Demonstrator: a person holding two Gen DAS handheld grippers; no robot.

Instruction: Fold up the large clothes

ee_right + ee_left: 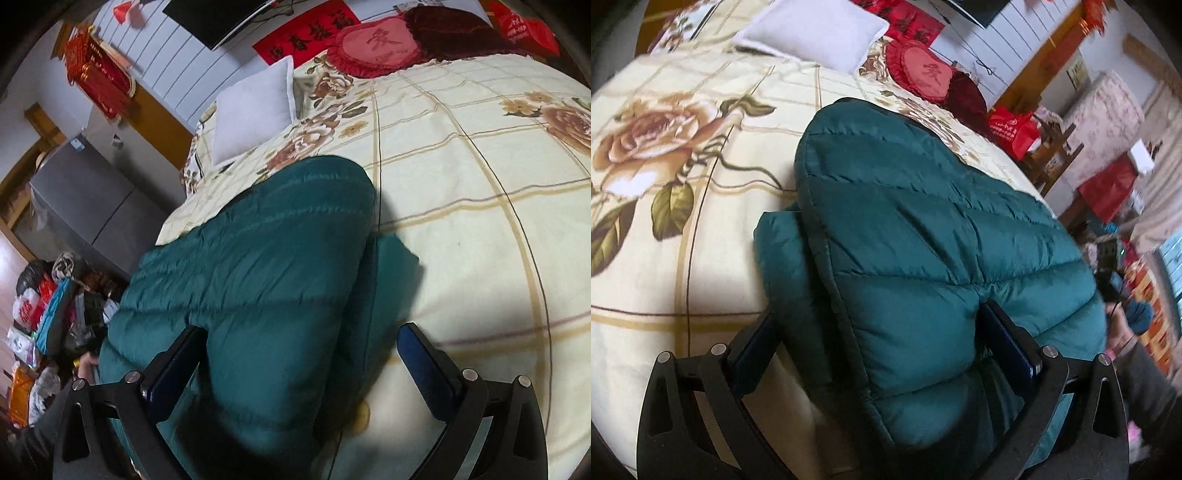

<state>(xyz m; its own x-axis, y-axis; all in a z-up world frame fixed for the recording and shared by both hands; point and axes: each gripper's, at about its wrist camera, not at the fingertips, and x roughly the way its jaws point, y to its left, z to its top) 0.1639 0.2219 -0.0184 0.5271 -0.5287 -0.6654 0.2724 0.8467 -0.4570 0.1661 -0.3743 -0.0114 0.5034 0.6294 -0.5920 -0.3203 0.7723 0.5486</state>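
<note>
The dark green quilted puffer jacket (pixel 923 236) is lying folded in layers near the edge of the bed with its cream rose-printed cover (pixel 683 221). The left gripper (pixel 879 332) is straddling the jacket's near bulge, its fingers apart with the padding pressing between them; whether they are pinching is unclear. The right gripper (pixel 299 354) is likewise reaching over the jacket (pixel 258 258) with fingers spread wide and unclamped. To fold well, both should probably be gathering every layer evenly before lifting, keeping edges aligned. No container's contents are showing clearly.
</note>
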